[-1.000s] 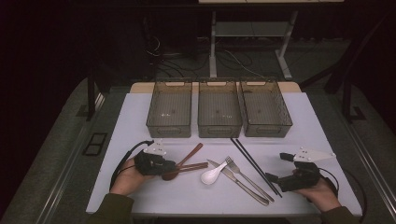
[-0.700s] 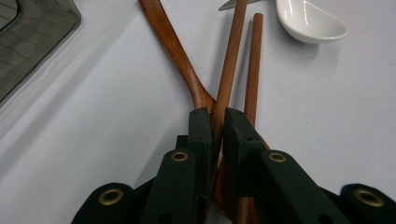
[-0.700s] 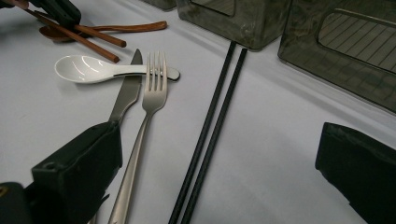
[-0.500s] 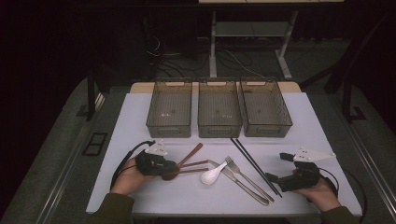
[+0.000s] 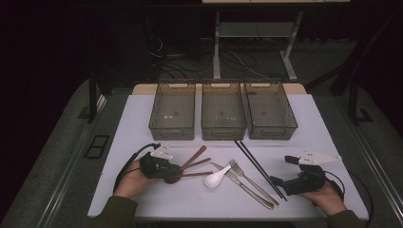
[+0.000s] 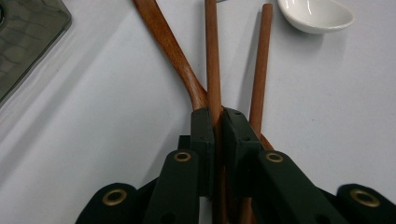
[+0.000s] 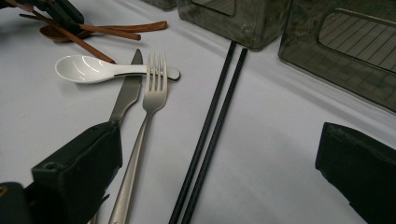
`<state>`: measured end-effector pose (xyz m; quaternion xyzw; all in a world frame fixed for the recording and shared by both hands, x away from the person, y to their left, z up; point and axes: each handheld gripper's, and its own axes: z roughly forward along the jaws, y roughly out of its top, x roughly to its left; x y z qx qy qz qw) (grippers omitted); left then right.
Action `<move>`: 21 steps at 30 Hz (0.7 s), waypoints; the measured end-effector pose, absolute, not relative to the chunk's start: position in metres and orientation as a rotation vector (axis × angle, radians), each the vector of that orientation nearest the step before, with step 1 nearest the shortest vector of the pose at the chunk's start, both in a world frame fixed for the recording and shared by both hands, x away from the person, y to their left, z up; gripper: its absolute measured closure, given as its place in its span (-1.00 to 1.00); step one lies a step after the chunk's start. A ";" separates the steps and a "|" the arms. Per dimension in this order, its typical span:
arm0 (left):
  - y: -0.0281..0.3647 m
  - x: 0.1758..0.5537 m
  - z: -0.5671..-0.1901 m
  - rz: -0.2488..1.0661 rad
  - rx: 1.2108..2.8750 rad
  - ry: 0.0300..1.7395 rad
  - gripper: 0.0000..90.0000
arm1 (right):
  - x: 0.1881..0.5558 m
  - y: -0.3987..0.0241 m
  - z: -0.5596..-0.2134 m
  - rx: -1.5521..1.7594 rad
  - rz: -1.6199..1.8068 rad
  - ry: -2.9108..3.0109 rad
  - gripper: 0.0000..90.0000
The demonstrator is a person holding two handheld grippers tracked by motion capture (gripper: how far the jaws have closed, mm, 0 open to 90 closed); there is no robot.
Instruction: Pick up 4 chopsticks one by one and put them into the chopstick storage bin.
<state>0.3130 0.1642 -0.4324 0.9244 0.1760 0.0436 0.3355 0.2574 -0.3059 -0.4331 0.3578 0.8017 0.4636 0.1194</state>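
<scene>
Pinching one brown chopstick (image 6: 213, 56) tight, my left hand-held gripper (image 6: 218, 128) sits low on the white worktop (image 5: 304, 118). It lies beside a wooden spoon (image 6: 166, 42). My right hand-held gripper (image 7: 219, 163) is spread wide over black chopsticks (image 7: 210, 130).

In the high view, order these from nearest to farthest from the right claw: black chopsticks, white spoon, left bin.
From the right claw:
1. Black chopsticks, just beside its left side.
2. White spoon, farther left, mid-table.
3. Left bin, at the far left of the row at the back.
</scene>
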 end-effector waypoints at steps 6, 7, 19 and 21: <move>0.164 0.315 -0.430 0.132 2.424 0.443 0.84 | 0.257 -0.306 -0.433 1.046 1.356 2.343 -0.98; 0.164 0.315 -0.430 0.134 2.421 0.446 0.85 | 0.257 -0.306 -0.433 1.050 1.359 2.341 -0.98; 0.164 0.320 -0.425 0.151 2.417 0.438 0.85 | 0.257 -0.306 -0.434 1.048 1.358 2.343 -0.98; 0.164 0.320 -0.424 0.149 2.418 0.438 0.85 | 0.257 -0.306 -0.433 1.049 1.360 2.343 -0.98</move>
